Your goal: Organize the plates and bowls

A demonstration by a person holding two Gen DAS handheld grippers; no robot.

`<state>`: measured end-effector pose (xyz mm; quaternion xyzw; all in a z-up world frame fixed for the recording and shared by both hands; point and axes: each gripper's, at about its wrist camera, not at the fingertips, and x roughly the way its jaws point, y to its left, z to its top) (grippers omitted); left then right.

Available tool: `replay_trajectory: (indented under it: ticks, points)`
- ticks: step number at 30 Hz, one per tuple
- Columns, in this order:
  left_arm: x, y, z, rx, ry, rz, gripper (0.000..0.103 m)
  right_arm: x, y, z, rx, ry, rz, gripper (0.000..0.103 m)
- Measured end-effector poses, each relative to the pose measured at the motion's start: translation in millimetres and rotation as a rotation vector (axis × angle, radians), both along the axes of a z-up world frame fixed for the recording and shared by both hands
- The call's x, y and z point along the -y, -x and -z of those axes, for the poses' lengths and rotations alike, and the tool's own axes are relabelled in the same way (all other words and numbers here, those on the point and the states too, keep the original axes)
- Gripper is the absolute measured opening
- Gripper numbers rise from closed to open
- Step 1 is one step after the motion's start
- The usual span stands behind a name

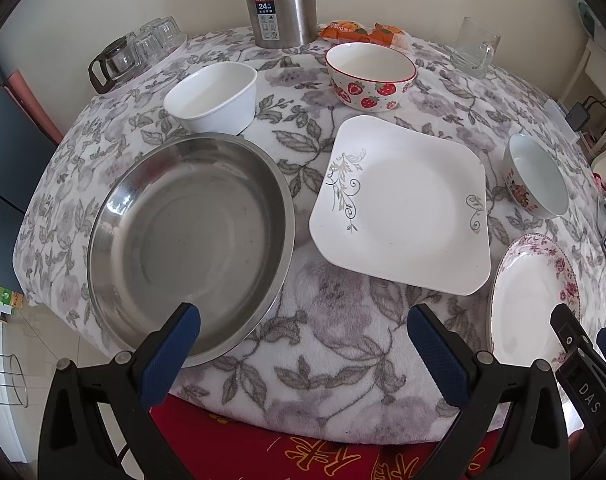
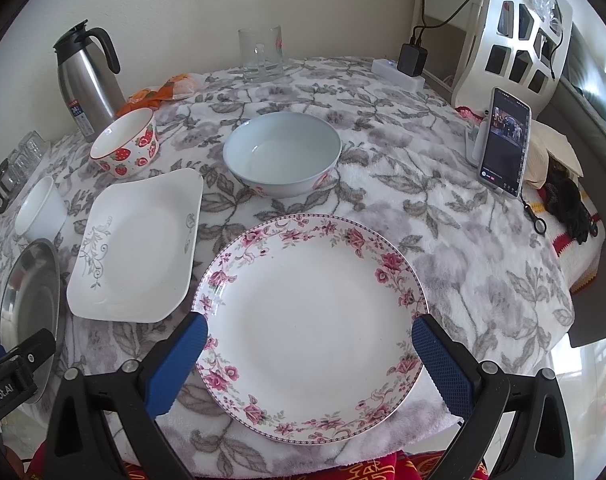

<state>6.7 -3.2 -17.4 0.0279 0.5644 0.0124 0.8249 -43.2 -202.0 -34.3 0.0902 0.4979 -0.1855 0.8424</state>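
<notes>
A steel basin (image 1: 191,240) sits at the near left of the table, a square white plate (image 1: 403,204) to its right. Behind them stand a white square bowl (image 1: 213,96) and a strawberry bowl (image 1: 369,76). A pale blue bowl (image 1: 537,176) is at the right, a round rose-rimmed plate (image 1: 531,300) near it. My left gripper (image 1: 303,320) is open and empty above the table's near edge, between basin and square plate. My right gripper (image 2: 309,332) is open and empty, hovering over the rose-rimmed plate (image 2: 311,324). The blue bowl (image 2: 283,154) lies beyond it, with the square plate (image 2: 139,244) to the left.
A steel thermos jug (image 1: 281,0), orange snack packets (image 1: 367,34), a glass mug (image 1: 473,46) and upturned glasses (image 1: 151,42) stand along the table's far side. A phone on a stand (image 2: 505,142) and a power strip (image 2: 399,74) sit at the right.
</notes>
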Motion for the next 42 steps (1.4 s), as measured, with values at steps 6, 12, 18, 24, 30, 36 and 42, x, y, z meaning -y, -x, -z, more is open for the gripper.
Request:
replay_trajectory:
  ticks: [6,12,18,24,30,36,42]
  points:
    - [-2,-1,-1,-0.002,0.007,-0.001,0.103,-2,-3,-1,-0.01,-0.003,0.001,0.103]
    - [-17,-6,-1,-0.014,0.03,-0.031,0.103,-14,-6,-2,-0.01,-0.006,-0.022,0.103]
    - [-50,-10,-5,0.006,0.087,-0.131,0.103,-40,-18,-2,-0.001,-0.038,-0.078,0.103]
    - [-89,-13,-10,0.05,0.117,-0.259,0.103,-79,-35,0,0.013,-0.067,-0.154,0.103]
    - [-128,-14,-12,0.099,0.112,-0.351,0.103,-114,-46,0,0.046,-0.1,-0.249,0.103]
    - [-173,-16,1,0.098,0.143,-0.436,0.103,-131,-56,4,0.083,-0.234,-0.303,0.103]
    - [-224,-7,26,0.074,0.268,-0.572,0.103,-146,-67,9,0.095,-0.262,-0.339,0.103]
